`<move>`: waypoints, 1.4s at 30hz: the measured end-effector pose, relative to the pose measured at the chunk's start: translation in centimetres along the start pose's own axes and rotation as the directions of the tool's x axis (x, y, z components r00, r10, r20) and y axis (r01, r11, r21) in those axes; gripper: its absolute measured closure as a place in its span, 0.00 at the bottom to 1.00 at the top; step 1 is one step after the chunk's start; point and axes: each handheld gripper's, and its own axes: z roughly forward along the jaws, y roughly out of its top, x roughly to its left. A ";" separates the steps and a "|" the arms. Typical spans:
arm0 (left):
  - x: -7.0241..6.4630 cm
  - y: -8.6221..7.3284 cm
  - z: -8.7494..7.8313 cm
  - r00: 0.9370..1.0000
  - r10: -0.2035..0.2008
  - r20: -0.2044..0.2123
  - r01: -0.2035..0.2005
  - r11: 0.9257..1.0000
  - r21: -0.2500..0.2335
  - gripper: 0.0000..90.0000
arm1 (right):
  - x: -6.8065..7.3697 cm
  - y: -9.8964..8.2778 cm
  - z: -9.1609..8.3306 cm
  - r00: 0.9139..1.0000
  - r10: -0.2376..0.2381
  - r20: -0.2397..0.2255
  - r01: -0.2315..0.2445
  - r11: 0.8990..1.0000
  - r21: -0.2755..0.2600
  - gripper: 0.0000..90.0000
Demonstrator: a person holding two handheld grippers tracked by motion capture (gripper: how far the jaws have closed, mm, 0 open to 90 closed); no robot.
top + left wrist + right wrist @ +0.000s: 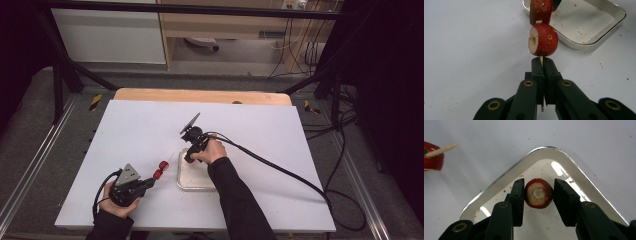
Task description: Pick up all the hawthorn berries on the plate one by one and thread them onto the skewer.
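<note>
A thin wooden skewer [541,59] carries two red cored fruit pieces, a near one [543,40] and a far one [540,11]. My left gripper [541,62] is shut on the skewer's bare end, holding it low over the white table [150,130] left of the tray. In the high view the two pieces [160,170] sit just ahead of the left gripper [151,181]. My right gripper [539,192] points down into the metal tray [549,148], its jaws closed against a third red cored piece [539,193] lying on the tray floor. The skewer's pointed tip [442,149] shows at the left.
The tray [192,186] lies near the table's middle front, with red crumbs in it and on the table around it. A thick black cable [280,167] trails right from the right gripper. A wooden board edge [200,95] runs along the table's far side.
</note>
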 end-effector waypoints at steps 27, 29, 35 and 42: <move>-1.4 0.4 0.4 1.000 0.023 0.001 -0.023 1.000 -0.011 0.98 | -0.3 -8.3 -4.8 0.975 0.148 -0.168 -0.197 0.924 -0.327 0.69; -1.7 0.4 0.5 1.000 0.027 0.004 -0.027 1.000 -0.010 0.98 | -0.3 -9.0 -4.9 0.971 0.156 -0.182 -0.214 0.904 -0.369 0.69; -2.3 0.5 0.7 1.000 0.019 0.014 -0.018 1.000 -0.025 0.98 | -0.2 -10.6 -4.8 0.951 0.186 -0.246 -0.286 0.833 -0.474 0.69; -3.0 0.8 0.8 1.000 -0.004 0.020 0.005 0.999 -0.053 0.98 | -0.3 -12.0 -4.4 0.915 0.234 -0.329 -0.390 0.722 -0.572 0.69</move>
